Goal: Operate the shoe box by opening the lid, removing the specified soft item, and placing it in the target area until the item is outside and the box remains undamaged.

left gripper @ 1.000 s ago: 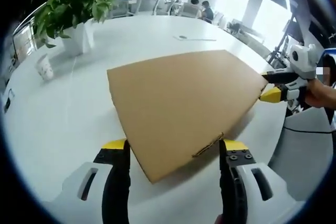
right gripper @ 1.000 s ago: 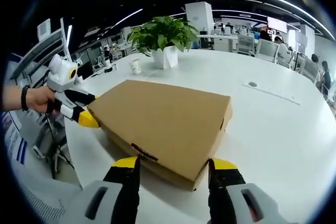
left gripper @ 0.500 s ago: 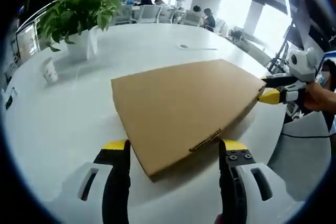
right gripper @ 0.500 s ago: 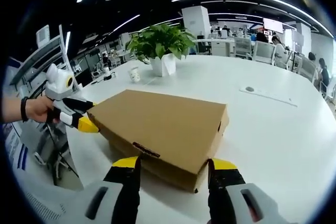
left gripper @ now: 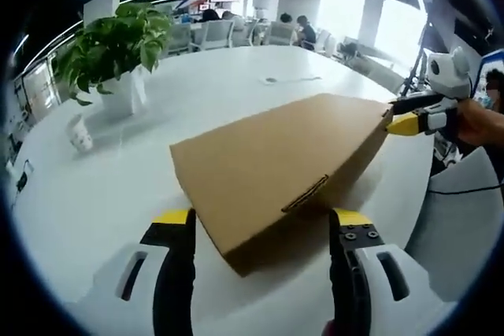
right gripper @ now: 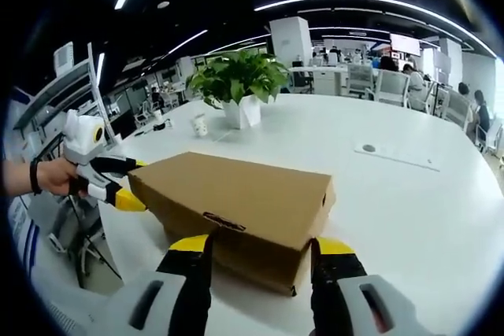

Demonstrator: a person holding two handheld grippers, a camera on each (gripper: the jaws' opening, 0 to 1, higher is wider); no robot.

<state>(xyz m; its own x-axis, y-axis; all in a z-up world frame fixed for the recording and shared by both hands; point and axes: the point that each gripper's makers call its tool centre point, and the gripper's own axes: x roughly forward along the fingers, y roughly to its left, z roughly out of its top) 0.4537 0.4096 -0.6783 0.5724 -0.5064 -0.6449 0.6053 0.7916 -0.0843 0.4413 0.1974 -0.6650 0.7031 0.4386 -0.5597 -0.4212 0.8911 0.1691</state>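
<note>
**Q:** Cardboard was the main thing on the white table, wasn't it? What lay there, from left to right?

**A:** Yes. In the left gripper view, a paper cup and a potted plant stood at the left, well apart from the shoe box, which lay mid-table with its lid shut. The left gripper had its jaws spread at the box's near corner. The right gripper met the far corner at the right; whether it pinched the cardboard could not be told there.

**Q:** What had changed since a second earlier?

**A:** The box's right end had risen, and its side wall had come into sight. In the right gripper view, the right gripper had its jaws spread at the near end.

**Q:** And the task?

**A:** The whole box seemed lifted rather than opened. The soft item, presumably inside, was hidden.
</note>
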